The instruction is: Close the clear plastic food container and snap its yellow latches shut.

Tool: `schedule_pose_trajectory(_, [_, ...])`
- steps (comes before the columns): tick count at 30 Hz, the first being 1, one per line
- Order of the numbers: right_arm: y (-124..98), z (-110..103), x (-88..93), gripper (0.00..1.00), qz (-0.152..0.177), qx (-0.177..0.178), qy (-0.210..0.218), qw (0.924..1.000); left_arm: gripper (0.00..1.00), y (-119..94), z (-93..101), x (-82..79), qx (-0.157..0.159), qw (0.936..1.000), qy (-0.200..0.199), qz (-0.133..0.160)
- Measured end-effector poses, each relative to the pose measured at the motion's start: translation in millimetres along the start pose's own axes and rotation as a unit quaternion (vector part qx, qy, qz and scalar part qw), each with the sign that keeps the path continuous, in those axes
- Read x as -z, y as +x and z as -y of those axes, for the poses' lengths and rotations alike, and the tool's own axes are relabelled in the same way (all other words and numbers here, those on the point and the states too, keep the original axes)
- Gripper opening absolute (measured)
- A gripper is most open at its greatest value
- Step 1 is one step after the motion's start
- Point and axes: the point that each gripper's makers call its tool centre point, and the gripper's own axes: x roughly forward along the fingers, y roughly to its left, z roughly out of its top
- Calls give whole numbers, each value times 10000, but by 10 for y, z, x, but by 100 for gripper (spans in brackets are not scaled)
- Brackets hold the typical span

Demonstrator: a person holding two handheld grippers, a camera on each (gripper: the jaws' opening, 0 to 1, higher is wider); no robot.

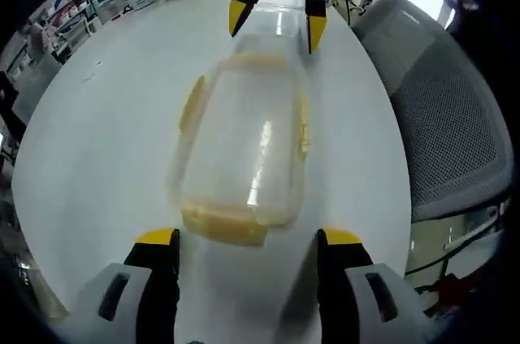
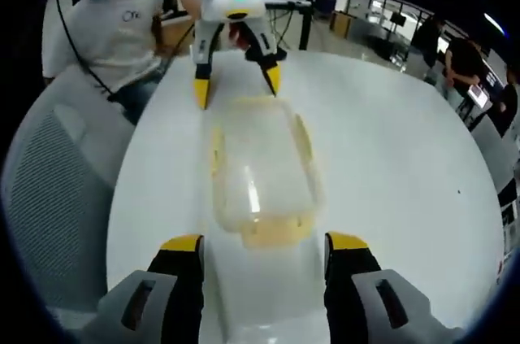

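Your left tool (image 1: 248, 246) and right tool (image 2: 264, 250) both hang spread wide and gripping nothing, facing each other across the white worktop (image 1: 106, 141), with the clear container (image 1: 240, 145) and its yellow latches (image 1: 223, 226) lying between them, at twelve o'clock of each.
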Motion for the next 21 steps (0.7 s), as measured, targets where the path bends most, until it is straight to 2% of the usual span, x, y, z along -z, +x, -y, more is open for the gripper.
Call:
schedule_pose_trajectory(8, [68, 6, 77, 58, -169, -90, -61, 9998, 67, 23, -39, -17, 118, 9998, 135, -131])
schedule_pose_trajectory(13, [75, 15, 36, 55, -215, -181, -82, 9996, 66, 20, -20, -6, 245, 9990, 284, -263])
schedule_pose_trajectory(21, [165, 7, 52, 56, -450, -248, -433, 9977, 65, 29, 4, -8, 306, 9974, 478, -449])
